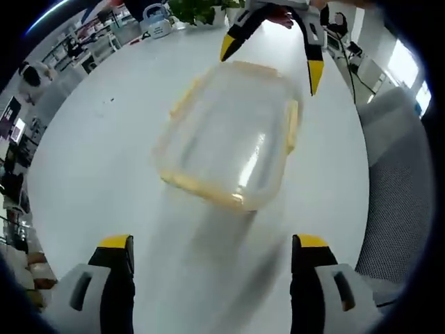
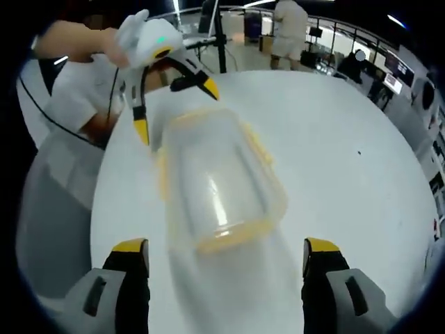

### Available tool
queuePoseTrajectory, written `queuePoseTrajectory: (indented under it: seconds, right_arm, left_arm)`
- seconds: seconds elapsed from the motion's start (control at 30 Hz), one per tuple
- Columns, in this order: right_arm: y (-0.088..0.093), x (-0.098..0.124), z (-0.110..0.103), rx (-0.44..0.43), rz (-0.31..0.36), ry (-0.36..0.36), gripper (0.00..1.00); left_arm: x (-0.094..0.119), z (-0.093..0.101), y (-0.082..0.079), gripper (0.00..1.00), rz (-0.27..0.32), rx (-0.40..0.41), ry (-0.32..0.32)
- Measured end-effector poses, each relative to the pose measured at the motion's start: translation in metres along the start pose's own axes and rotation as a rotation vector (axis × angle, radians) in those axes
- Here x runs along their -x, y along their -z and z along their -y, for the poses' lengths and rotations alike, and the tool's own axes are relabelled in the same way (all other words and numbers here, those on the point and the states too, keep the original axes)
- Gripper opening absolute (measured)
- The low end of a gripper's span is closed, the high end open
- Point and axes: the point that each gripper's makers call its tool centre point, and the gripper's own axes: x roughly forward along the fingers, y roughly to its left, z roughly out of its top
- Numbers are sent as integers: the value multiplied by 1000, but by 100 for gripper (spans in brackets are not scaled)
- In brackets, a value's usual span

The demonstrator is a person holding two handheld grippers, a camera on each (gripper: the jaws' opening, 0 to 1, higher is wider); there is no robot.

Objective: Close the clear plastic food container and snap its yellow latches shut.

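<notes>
White round tabletop carries the task item, with an open-plan office behind it. We record 1 clear rectangular plastic food container with yellow latches resting near the middle of the table, motion-blurred in both views; its lid appears to be on, but we cannot tell whether the latches are snapped. In the left gripper view, the left gripper shows 2 yellow-tipped jaws spread wide on the near side of the container, clear of it and gripping nothing. The right gripper stands at the container's far edge, jaws also parted, tips just beside the rim; contact cannot be resolved. In the right gripper view, the container lies between the 2 tools. A person in a white shirt stands in the background.
</notes>
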Motion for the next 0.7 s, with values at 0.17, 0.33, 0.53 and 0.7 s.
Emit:
queuePoseTrajectory:
  seconds: [0.17, 0.33, 0.53, 0.7]
  right_arm:
    - [4, 8, 1, -29, 22, 20, 92]
    - [7, 14, 2, -55, 49, 46, 92]
    - [7, 21, 1, -108, 107, 78, 91]
    - [8, 28, 2, -141, 146, 113, 89]
  left_arm:
    - [6, -1, 5, 95, 23, 50, -15]
    - [10, -2, 12, 95, 42, 103, -33]
    - [17, 0, 17, 94, 82, 181, -61]
    - [20, 2, 26, 94, 103, 250, -78]
